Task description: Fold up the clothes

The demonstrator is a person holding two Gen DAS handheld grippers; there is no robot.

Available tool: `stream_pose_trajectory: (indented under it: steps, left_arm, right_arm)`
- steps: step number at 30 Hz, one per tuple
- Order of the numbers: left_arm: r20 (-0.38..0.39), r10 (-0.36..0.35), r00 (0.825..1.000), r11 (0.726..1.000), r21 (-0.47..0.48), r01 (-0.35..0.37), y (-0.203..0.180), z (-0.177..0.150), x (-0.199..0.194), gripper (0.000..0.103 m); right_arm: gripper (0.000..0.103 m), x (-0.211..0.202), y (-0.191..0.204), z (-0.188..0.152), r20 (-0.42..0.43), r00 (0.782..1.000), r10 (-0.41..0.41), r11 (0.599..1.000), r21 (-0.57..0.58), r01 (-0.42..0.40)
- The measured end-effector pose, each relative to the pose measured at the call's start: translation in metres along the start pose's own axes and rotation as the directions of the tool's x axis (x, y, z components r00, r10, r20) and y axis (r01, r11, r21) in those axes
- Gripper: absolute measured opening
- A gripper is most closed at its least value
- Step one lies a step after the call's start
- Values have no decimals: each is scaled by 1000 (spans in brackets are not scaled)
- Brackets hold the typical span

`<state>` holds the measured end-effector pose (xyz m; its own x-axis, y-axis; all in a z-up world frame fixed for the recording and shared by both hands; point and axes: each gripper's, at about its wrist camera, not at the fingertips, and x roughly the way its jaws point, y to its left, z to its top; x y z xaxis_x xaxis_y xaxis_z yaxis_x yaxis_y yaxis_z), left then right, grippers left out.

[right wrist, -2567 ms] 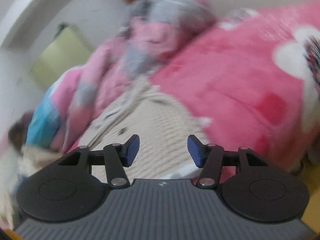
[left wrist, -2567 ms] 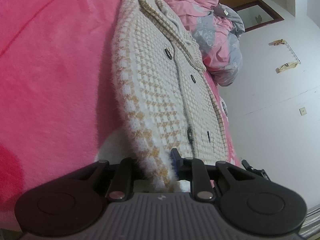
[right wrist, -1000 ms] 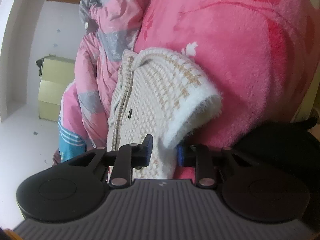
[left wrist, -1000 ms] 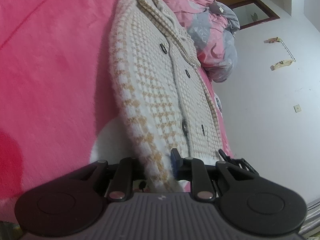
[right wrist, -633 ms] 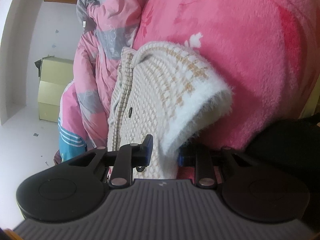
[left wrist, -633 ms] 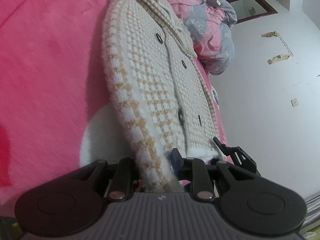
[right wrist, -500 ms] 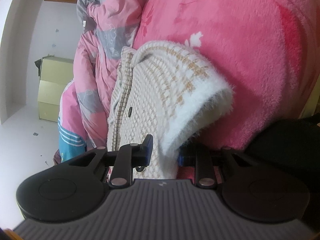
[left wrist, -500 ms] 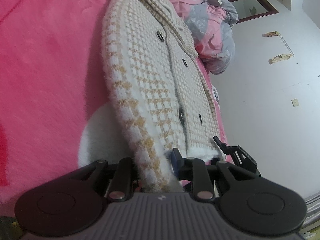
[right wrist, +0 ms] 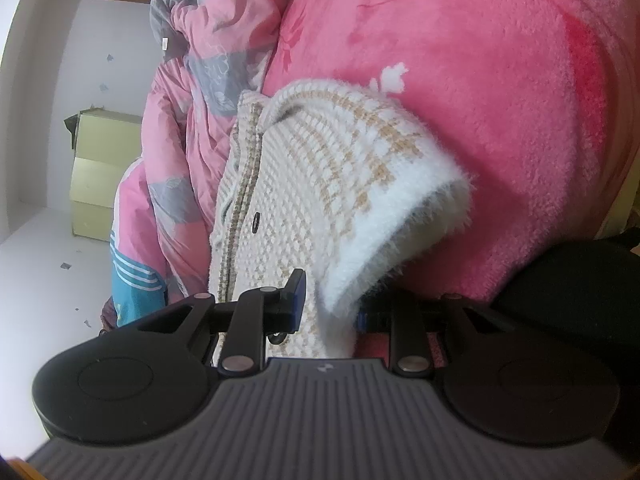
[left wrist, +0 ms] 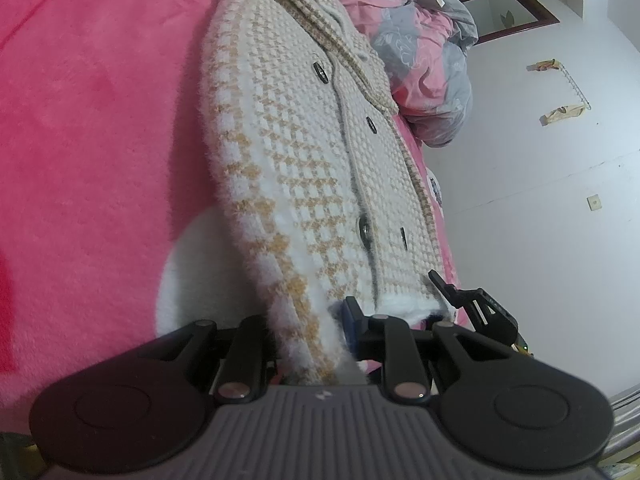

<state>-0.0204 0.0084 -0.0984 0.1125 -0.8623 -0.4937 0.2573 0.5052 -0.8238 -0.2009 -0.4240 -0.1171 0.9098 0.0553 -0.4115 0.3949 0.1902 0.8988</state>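
A cream and tan knitted cardigan (left wrist: 304,168) with dark buttons lies stretched along the pink fleece blanket (left wrist: 92,128). My left gripper (left wrist: 310,326) is shut on its fuzzy white hem edge, which runs between the two fingers. In the right wrist view the same cardigan (right wrist: 320,184) rises in a fold, its white fuzzy border curling over. My right gripper (right wrist: 330,308) is shut on that border. The right gripper's black body (left wrist: 476,308) shows in the left wrist view, just beyond the cardigan's hem corner.
A crumpled pink and grey quilt (left wrist: 424,40) lies beyond the cardigan's collar, also seen as a pile of quilt (right wrist: 192,112) in the right wrist view. A white wall (left wrist: 552,200) runs along the bed. A pale yellow cabinet (right wrist: 100,176) stands on the floor.
Earlier the right gripper stood open over the cardigan; it has since shut on the hem. Over the last second the white border has lifted slightly into a fuller fold. The left grip is unchanged.
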Motion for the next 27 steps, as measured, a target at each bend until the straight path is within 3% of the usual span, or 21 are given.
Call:
stream_pose_trajectory:
  steps: [27]
  left_arm:
    - [5, 8, 1000, 1000, 12, -9, -2, -2, 2, 21]
  right_arm:
    - [20, 0, -1, -3, 3, 1000, -14, 1000, -8, 14]
